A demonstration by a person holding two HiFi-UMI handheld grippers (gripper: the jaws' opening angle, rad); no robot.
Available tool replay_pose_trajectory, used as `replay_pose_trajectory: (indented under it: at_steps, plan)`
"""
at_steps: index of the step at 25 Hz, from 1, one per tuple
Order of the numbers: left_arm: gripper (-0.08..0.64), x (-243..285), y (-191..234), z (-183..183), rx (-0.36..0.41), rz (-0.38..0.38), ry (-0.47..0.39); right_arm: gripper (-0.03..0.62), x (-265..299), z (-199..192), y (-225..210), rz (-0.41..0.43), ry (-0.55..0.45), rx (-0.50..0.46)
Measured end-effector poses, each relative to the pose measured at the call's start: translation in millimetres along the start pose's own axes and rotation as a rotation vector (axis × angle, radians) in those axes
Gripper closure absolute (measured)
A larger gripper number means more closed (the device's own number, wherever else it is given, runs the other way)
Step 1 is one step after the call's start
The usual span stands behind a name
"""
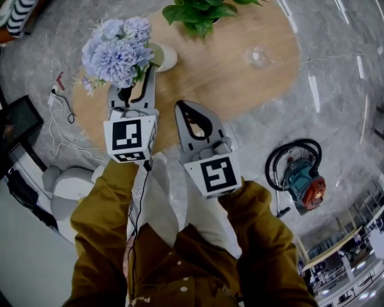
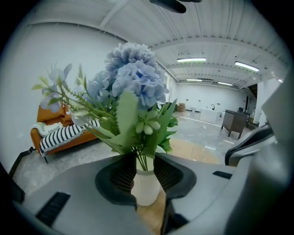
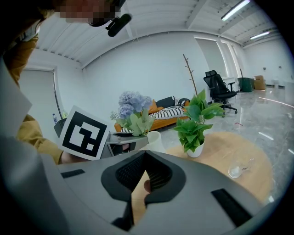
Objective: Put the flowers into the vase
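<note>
The blue flowers (image 1: 117, 51) (image 2: 133, 78) (image 3: 131, 108) stand in the white vase (image 1: 167, 58) (image 2: 146, 186) (image 3: 154, 140), stems down through its mouth, and the blooms and green leaves fan out above the rim. In the head view the vase stands on the oval wooden tabletop (image 1: 240, 84), toward 9 o'clock from its middle. The left tool (image 1: 133, 84) (image 2: 144, 160) reaches in from the vase's 7 o'clock side with its jaws apart. In its own view the thin stems and the vase's neck show in the gap between the ribbed pads, which do not press on the stems. The right tool (image 1: 182, 107) (image 3: 145, 153) lies at about 4 o'clock from the left tool, over the near edge of the tabletop. Its jaws are closed tip to tip and grip nothing. A green potted plant (image 1: 198, 12) (image 3: 195, 121) sits at the tabletop's 12 o'clock edge, and a clear glass (image 1: 257, 57) (image 3: 236, 170) stands toward 3 o'clock, well apart from the vase. On the grey floor, at 4 o'clock in the head view, lies a red and teal machine (image 1: 303, 177) with a black hose looped around it. Mustard sleeves (image 1: 102, 222) run back from both tools.
</note>
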State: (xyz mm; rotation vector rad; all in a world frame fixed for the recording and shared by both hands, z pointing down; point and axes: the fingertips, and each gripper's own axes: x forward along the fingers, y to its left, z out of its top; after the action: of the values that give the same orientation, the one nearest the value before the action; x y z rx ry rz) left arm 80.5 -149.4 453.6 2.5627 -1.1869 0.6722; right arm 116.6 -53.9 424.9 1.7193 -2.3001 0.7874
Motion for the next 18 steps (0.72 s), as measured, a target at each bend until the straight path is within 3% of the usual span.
replay_pose_trajectory:
  at_steps: [9, 18]
  plan:
    - [0.451, -5.9, 0.2, -2.0, -0.008, -0.023, 0.024, 0.589, -2.2, 3.2, 3.4, 0.001, -0.006, -0.006]
    - [0.448, -5.7, 3.6, 0.4, -0.092, -0.033, 0.017, 0.589, -5.0, 2.4, 6.9, 0.004, -0.004, -0.008]
